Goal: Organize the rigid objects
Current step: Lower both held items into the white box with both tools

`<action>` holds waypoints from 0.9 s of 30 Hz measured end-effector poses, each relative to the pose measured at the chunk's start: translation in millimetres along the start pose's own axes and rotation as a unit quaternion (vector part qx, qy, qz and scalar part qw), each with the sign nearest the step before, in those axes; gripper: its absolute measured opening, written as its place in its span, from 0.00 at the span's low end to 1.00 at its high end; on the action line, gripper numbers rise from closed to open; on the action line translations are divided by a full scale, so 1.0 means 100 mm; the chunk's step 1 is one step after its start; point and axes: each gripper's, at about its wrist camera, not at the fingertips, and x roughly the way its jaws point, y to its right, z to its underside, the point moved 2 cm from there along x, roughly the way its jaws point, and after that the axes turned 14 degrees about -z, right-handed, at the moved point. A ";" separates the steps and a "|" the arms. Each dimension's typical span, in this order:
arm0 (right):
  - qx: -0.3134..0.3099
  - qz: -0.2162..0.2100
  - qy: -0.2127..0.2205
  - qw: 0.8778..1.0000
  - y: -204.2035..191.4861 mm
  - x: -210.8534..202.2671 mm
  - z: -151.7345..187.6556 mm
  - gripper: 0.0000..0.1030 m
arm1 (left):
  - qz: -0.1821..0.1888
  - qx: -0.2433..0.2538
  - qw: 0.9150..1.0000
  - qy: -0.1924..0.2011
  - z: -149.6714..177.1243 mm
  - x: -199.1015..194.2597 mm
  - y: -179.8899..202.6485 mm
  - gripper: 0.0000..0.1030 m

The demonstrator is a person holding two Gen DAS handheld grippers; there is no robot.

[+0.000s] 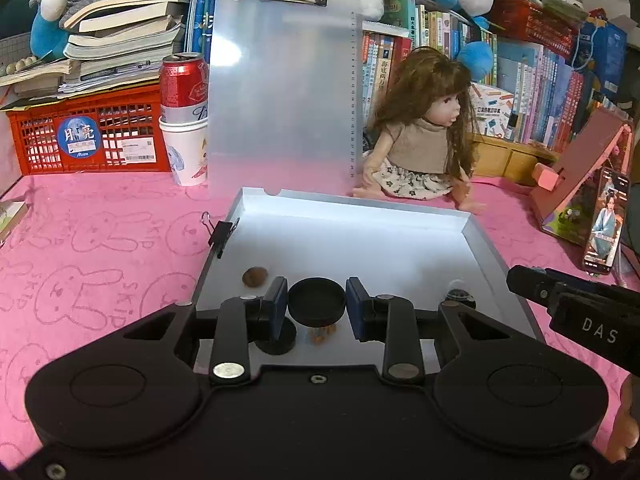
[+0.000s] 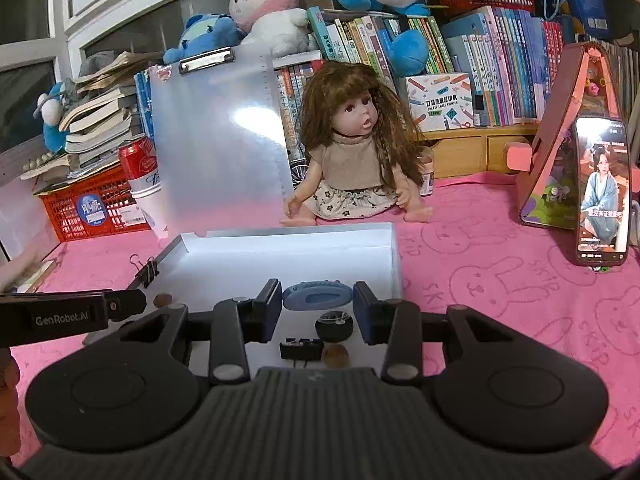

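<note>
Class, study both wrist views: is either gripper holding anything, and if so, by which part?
The left gripper holds a round black lid by its opposite side edges. The right gripper holds a blue oval clip by its two ends.

Upright clipboard (image 1: pixel 280 92) and doll (image 1: pixel 420 144) wall the tray's (image 1: pixel 360 204) far side.
</note>
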 end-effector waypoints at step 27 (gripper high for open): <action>0.043 -0.007 -0.059 0.997 0.23 0.59 -0.16 0.44 | -0.022 0.004 0.999 -0.035 -0.16 0.71 0.14 0.29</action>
